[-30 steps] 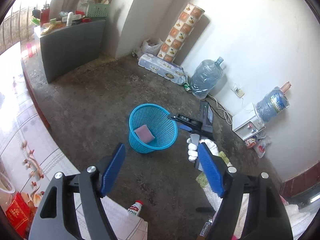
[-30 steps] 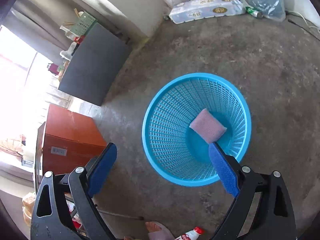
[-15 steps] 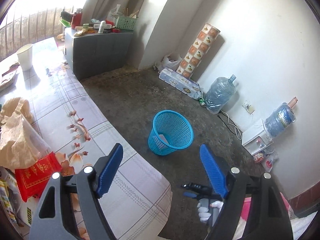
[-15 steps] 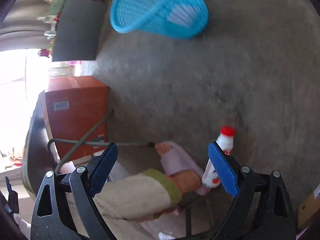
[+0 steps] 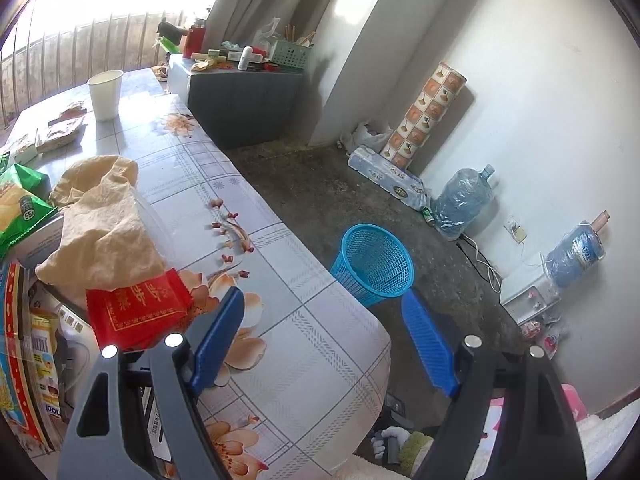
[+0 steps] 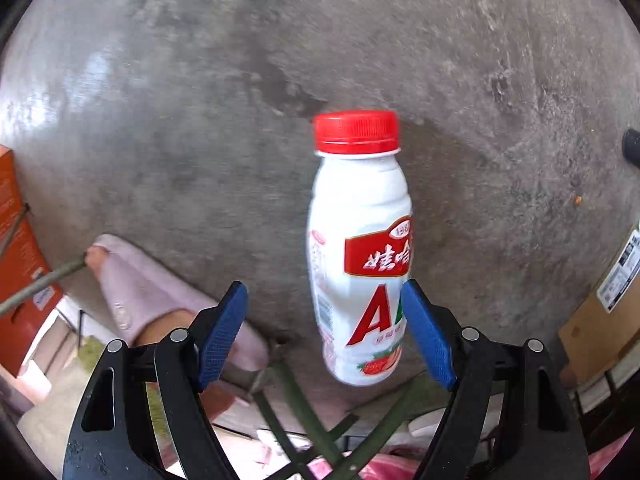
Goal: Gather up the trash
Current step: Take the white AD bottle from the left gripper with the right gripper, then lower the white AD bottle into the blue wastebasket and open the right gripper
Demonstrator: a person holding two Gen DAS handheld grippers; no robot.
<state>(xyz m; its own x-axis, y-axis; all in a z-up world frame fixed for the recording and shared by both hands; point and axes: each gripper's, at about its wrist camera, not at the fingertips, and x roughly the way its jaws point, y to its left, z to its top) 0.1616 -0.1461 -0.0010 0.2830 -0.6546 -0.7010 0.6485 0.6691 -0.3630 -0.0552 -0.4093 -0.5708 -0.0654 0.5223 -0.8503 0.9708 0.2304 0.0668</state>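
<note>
1. Bottle: white yogurt-drink bottle (image 6: pixel 360 248) stands on the concrete floor (image 6: pixel 200 100), between the closing right claw (image 6: pixel 324 336) pads, nearer its right pad.
2. Left claw (image 5: pixel 324 344) is spread, empty, over the tabletop (image 5: pixel 280 280).

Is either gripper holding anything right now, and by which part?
Nothing is held. The right gripper is closing around the standing milk bottle, low on its body, pads not yet pressing. The left gripper is open over the table edge.

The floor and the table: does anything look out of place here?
Yes. A white bottle with a red cap stands alone on the concrete floor, not in the blue basket. Crumpled paper and wrappers litter the table.
</note>
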